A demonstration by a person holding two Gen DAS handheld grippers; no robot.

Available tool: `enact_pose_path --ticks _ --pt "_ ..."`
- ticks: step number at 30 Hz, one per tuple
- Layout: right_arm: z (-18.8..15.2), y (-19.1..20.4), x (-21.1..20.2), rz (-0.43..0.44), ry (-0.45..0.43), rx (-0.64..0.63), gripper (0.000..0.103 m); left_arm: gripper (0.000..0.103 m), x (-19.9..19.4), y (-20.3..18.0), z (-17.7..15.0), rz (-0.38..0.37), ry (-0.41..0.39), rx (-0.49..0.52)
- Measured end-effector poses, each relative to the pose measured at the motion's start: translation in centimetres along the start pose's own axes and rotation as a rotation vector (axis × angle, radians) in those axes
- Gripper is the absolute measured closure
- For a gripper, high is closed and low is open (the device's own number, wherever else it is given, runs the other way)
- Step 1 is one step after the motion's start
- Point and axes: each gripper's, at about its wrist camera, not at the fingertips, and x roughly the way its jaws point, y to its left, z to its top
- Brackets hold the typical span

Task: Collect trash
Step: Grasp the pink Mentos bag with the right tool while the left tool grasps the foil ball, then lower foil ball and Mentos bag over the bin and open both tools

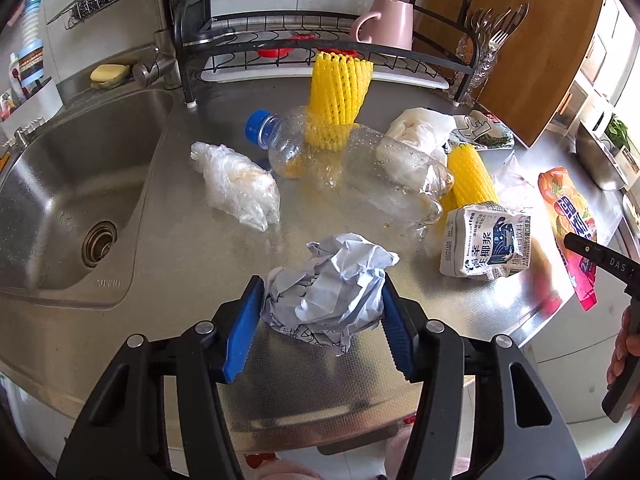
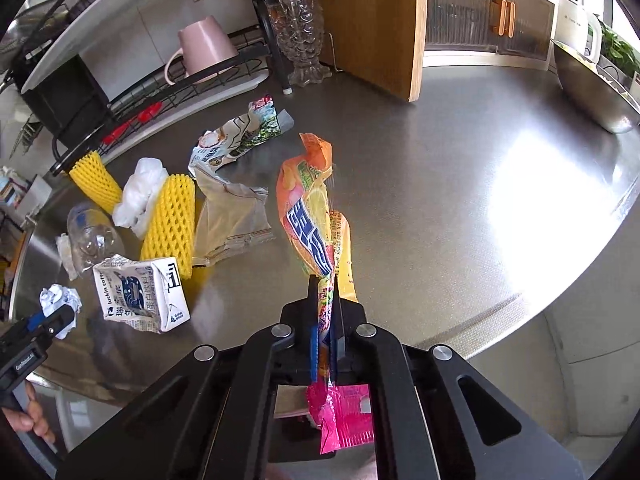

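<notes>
My left gripper (image 1: 322, 294) is shut on a crumpled white paper ball (image 1: 330, 288) over the steel counter's front edge; the ball also shows in the right wrist view (image 2: 60, 300). My right gripper (image 2: 324, 292) is shut on an orange and pink snack wrapper (image 2: 310, 216), held above the counter; it also shows in the left wrist view (image 1: 568, 228). On the counter lie a clear bottle with a blue cap (image 1: 352, 164), a crushed milk carton (image 1: 486, 240), two yellow foam nets (image 1: 340, 96) (image 1: 470, 180), a clear plastic bag (image 1: 236, 184) and a white bag (image 1: 420, 130).
A sink (image 1: 60, 200) lies at the left. A black dish rack (image 1: 280, 52) with a pink mug (image 1: 386, 24) stands at the back. A wooden cutting board (image 2: 372, 24) and a glass cutlery holder (image 2: 300, 32) stand behind. Flat wrappers (image 2: 236, 136) lie mid-counter.
</notes>
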Motion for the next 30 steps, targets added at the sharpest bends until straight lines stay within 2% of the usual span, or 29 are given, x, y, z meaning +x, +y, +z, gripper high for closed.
enact_pose_path --ticks 8,16,20,25,30 --pt "-2.0 0.4 -2.7 0.037 -0.015 -0.027 0.098 0.049 -2.9 -0.8 -2.8 -0.008 -0.009 -0.009" --pt "-5.9 0.7 -5.7 0.103 0.021 -0.072 0.098 0.049 -5.2 -2.5 -6.6 -0.036 0.004 -0.001" --pt "-8.3 1.1 -6.6 0.166 0.072 -0.098 0.098 0.049 -5.5 -3.3 -8.7 -0.057 0.035 0.001" --pt "-11.5 1.4 -6.8 0.193 0.153 -0.118 0.098 0.049 -5.3 -4.1 -11.3 -0.076 0.075 -0.011" --pt "-14.2 1.2 -5.2 0.196 0.249 -0.1 0.098 0.049 -4.1 -4.6 -13.8 -0.079 0.135 -0.017"
